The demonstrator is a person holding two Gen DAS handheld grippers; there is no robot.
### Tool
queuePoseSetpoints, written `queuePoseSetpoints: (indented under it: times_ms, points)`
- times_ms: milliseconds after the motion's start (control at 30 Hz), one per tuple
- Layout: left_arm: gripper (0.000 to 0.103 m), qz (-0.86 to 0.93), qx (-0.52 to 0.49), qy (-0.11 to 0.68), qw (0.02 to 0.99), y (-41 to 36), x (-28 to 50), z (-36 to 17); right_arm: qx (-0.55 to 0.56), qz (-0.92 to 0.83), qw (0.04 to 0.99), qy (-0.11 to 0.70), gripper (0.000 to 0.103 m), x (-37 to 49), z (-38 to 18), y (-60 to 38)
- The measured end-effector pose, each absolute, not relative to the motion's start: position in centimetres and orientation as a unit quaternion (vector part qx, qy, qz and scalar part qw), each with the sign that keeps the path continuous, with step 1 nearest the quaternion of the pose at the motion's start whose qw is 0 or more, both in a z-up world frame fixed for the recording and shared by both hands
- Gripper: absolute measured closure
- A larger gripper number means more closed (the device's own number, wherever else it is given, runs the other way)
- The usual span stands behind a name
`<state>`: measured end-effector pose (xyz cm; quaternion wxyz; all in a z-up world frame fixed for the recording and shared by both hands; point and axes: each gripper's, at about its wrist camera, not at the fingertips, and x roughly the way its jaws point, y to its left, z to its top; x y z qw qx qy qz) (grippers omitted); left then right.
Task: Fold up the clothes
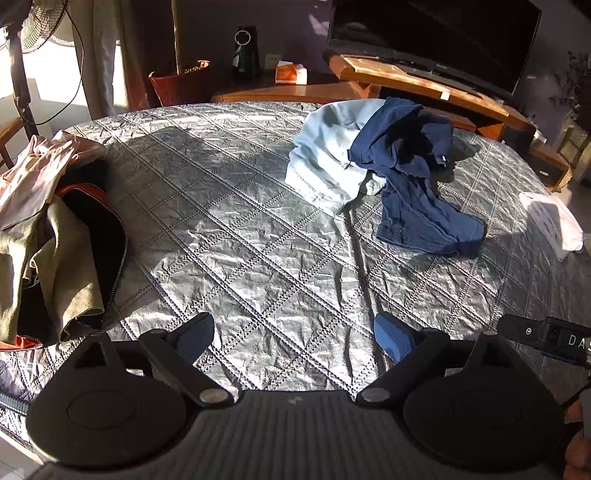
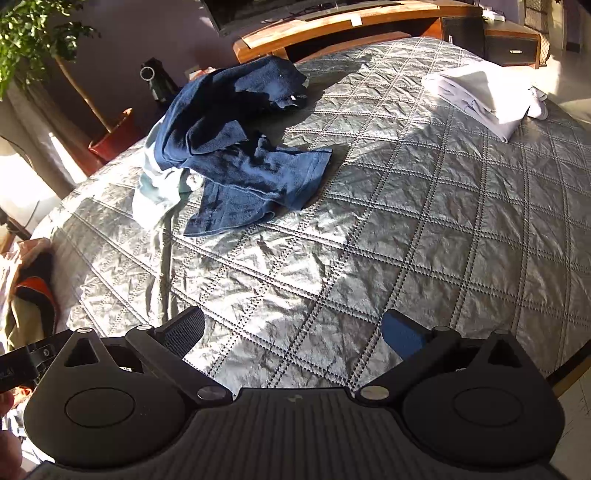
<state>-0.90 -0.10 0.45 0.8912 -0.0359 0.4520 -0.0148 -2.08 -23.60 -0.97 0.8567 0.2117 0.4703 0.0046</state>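
A crumpled navy blue garment (image 1: 410,173) lies on a light blue garment (image 1: 328,158) at the far middle of the quilted grey table cover (image 1: 229,229). Both show in the right wrist view, the navy one (image 2: 240,151) over the light blue one (image 2: 155,184). My left gripper (image 1: 295,336) is open and empty over the near edge. My right gripper (image 2: 295,332) is open and empty, also near the front edge. A folded white garment (image 2: 484,96) lies at the far right, and shows in the left wrist view (image 1: 554,221).
A heap of olive, pink and black-orange clothes (image 1: 48,229) sits at the left edge. A wooden TV stand (image 1: 424,85) and a TV (image 1: 436,37) stand behind the table, with a red plant pot (image 2: 114,136) and a fan (image 1: 33,26) to the left.
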Motion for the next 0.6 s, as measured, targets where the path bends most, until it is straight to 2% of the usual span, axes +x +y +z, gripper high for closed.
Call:
queuePoseSetpoints:
  times_ms: [233, 367, 500, 600]
  points:
    - [0.007, -0.015, -0.03, 0.422, 0.906, -0.4, -4.7, 2.2, 0.062, -0.025, 0.899, 0.434, 0.0, -4.1, 2.0, -24.1]
    - [0.007, -0.019, -0.03, 0.426, 0.904, 0.0, -7.8, 3.1, -0.018, -0.054, 0.922, 0.382, 0.0, -9.6, 4.1, -21.1]
    - [0.006, -0.02, -0.027, 0.429, 0.903, 0.1, -9.5, 3.7, -0.028, -0.064, 0.925, 0.373, 0.0, -11.1, 2.4, -19.5]
    - [0.006, -0.022, -0.025, 0.426, 0.904, -0.1, -10.4, 3.8, -0.015, -0.045, 0.923, 0.383, 0.0, -11.9, 3.6, -20.0]
